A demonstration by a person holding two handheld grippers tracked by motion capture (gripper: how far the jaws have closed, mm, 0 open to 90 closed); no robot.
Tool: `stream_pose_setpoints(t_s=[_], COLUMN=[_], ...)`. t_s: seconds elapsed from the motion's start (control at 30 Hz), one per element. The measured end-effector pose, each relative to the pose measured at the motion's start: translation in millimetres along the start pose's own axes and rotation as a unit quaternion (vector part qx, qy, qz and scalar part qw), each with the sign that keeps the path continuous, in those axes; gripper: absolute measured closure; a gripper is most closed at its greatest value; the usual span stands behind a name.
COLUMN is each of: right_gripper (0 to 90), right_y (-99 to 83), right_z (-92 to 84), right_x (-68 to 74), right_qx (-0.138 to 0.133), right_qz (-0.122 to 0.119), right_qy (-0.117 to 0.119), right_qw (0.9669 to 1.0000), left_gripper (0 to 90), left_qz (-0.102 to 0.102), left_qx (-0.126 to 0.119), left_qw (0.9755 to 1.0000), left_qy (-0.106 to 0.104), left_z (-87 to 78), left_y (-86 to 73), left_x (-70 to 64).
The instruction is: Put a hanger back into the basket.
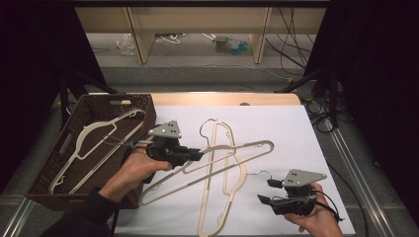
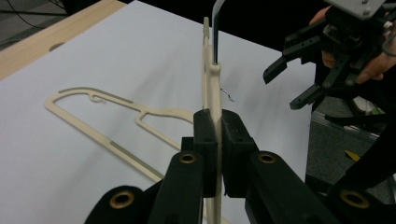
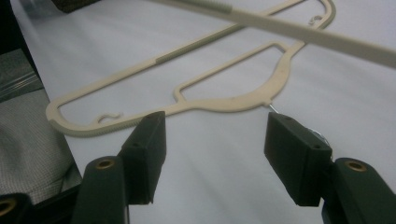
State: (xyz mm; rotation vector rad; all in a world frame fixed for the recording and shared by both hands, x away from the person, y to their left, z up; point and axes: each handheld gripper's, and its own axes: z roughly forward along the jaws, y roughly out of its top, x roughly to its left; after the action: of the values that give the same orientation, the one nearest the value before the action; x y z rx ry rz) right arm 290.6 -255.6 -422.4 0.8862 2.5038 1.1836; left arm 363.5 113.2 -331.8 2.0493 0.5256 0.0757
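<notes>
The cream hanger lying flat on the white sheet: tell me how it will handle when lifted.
The flat hanger is probably stiff: the matching lifted hanger stays straight in the left claw. Its thin open frame suggests little weight. Held at one end, it may swing, and its hook could snag.

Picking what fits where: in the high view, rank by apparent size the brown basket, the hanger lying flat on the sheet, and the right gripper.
1. brown basket, clearly largest.
2. hanger lying flat, long but thin.
3. right gripper, smallest, though nearest the camera.
</notes>
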Motion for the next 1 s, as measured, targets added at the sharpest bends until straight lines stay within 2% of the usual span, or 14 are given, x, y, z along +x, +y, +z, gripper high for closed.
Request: stream_pose_setpoints(t_s=[0.03,0.27,0.33,0.43,0.5,0.53,0.57,0.63,0.77,0.87,0.9,1.0], right_gripper=[40.1,40.2,40.8,40.5,40.1,39.7,39.2,38.1,37.3,37.3,37.4,37.4], right_y=[0.1,0.0,0.0,0.7,1.1,1.1,1.0,0.4,-0.3,-0.4,-0.5,-0.7], right_z=[1.6,5.7,6.1,5.0,3.6,3.9,3.8,3.8,4.5,5.0,5.3,5.4], right_x=[0.8,4.4,4.1,3.7,4.4,3.6,3.4,3.2,2.2,2.7,2.5,2.6], right_qx=[-0.002,0.006,0.0,-0.002,-0.004,-0.008,-0.009,-0.012,-0.014,-0.013,-0.014,-0.013], right_qz=[-0.003,-0.003,-0.007,-0.007,0.003,-0.002,-0.002,0.003,0.006,0.005,0.003,0.005], right_qy=[0.002,0.011,0.003,0.004,0.002,-0.001,-0.001,-0.005,-0.003,-0.003,-0.004,-0.002], right_qw=[1.0,0.9999,1.0,1.0,1.0,1.0,1.0,0.9999,0.9999,0.9999,0.9999,0.9999], left_gripper=[86.3,86.4,86.3,86.3,86.4,86.3,86.3,86.3,86.3,86.4,86.4,86.4], left_qz=[0.004,0.003,0.004,0.006,0.002,0.007,0.002,0.001,-0.003,-0.005,-0.008,-0.014], left_qx=[0.0,-0.01,-0.013,-0.013,-0.014,-0.011,-0.012,-0.009,-0.012,-0.015,-0.017,-0.02], left_qw=[1.0,0.9999,0.9995,0.9992,0.9989,0.9987,0.9985,0.9974,0.9956,0.9934,0.9918,0.989], left_qy=[0.007,0.012,0.028,0.038,0.045,0.049,0.054,0.071,0.093,0.114,0.126,0.146], left_z=[-4.0,-30.3,-39.2,-51.4,-60.3,-64.7,-70.0,-79.6,-100.6,-115.7,-122.6,-137.8], left_y=[2.6,17.8,22.4,27.5,31.1,32.8,34.4,36.6,40.6,41.2,40.4,37.1], left_x=[-1.7,-3.6,-3.8,-3.6,-1.5,-0.1,1.7,5.2,13.0,19.1,22.4,30.7])
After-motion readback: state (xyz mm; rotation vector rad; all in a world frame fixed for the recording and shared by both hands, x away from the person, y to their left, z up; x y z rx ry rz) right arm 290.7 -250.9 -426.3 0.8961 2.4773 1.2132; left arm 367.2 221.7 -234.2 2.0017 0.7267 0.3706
